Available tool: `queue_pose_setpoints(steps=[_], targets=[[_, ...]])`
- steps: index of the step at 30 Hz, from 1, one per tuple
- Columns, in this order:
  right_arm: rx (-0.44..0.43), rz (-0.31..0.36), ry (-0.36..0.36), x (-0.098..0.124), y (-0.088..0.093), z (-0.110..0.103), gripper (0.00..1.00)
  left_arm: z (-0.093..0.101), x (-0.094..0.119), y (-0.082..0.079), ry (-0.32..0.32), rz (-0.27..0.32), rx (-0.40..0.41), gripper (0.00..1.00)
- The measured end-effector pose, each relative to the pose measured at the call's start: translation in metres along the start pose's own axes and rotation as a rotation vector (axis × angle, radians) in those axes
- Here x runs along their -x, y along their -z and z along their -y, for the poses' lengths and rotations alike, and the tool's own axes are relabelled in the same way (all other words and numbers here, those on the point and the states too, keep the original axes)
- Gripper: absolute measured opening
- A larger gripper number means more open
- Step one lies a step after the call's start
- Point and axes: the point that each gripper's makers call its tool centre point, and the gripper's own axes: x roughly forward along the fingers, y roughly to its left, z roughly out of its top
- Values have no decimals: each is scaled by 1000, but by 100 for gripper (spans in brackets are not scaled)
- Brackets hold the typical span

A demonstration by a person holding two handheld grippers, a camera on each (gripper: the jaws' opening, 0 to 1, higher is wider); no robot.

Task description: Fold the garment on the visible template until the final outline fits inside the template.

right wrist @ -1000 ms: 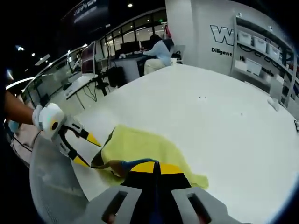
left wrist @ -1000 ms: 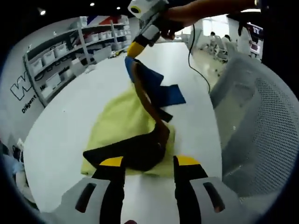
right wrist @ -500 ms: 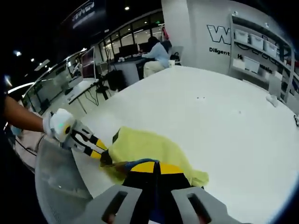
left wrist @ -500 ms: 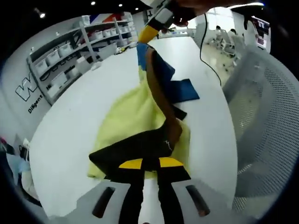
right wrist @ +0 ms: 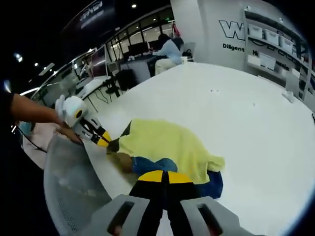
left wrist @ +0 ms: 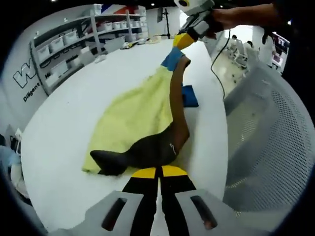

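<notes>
A garment of yellow, black, brown and blue cloth (left wrist: 138, 113) lies stretched along the white table (left wrist: 74, 108). My left gripper (left wrist: 158, 172) is shut on its black end. At the top of the left gripper view, my right gripper (left wrist: 180, 41) pinches the blue end and holds a brown strip up between the two grippers. In the right gripper view my right gripper (right wrist: 160, 176) is shut on the blue cloth, and the yellow part (right wrist: 170, 145) spreads beyond it. My left gripper (right wrist: 103, 141) grips the black corner at the left there.
A grey mesh chair back (left wrist: 266, 137) stands close by the table edge, and the chair back (right wrist: 74, 191) also sits low left in the right gripper view. Shelves with bins (left wrist: 74, 39) line the wall. A person (right wrist: 167, 49) sits at a far desk. A cable (left wrist: 216, 64) hangs from the right gripper.
My left gripper went from open to shut on the black end. The two grippers have drawn apart, stretching the garment out longer along the table.
</notes>
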Motion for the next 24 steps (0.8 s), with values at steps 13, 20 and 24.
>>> queue_pose_setpoints(steps=[13,20,24], targets=[[-11,-67,-104,22,29,-33,0,31,38,-2,174,-33,53,0],[74,-48,-80,29,9,-28,0,-2,53,-32,104,43,107,0],[94,-17,-63,31,-8,-20,0,-34,60,-54,1,101,87,0]])
